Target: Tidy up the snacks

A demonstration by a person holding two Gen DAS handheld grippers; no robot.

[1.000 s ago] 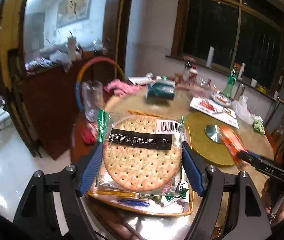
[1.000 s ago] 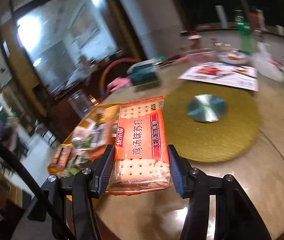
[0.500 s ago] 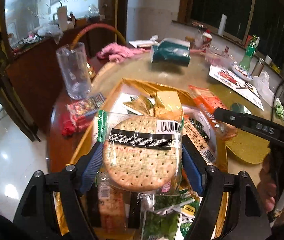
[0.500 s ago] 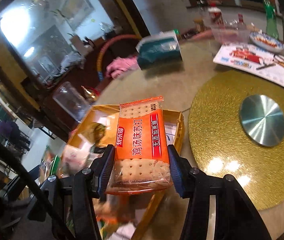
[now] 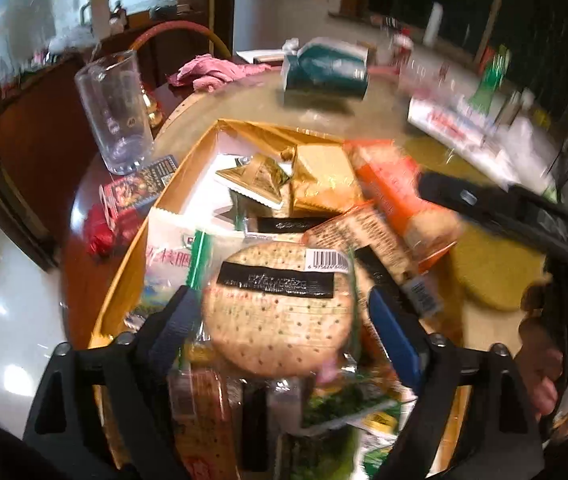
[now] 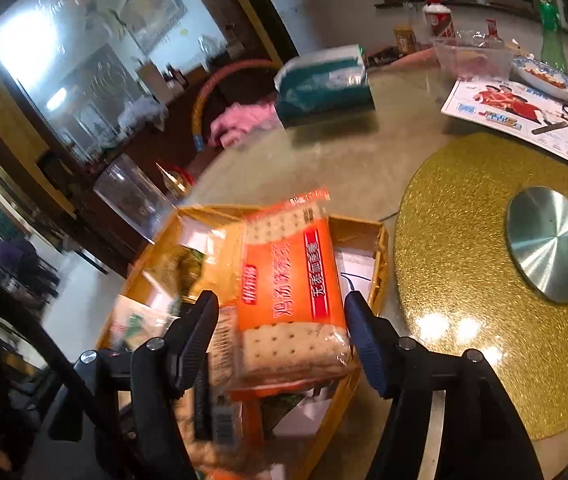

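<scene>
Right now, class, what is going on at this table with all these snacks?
A person holding a gripper in each hand is dropping snacks into a shallow gold cardboard box. The left gripper has just opened its jaws around a clear pack of round crackers; the pads stand clear of it. The right gripper has likewise just opened around an orange pack of square crackers. Both packs are over the box's pile, seemingly released.
</scene>
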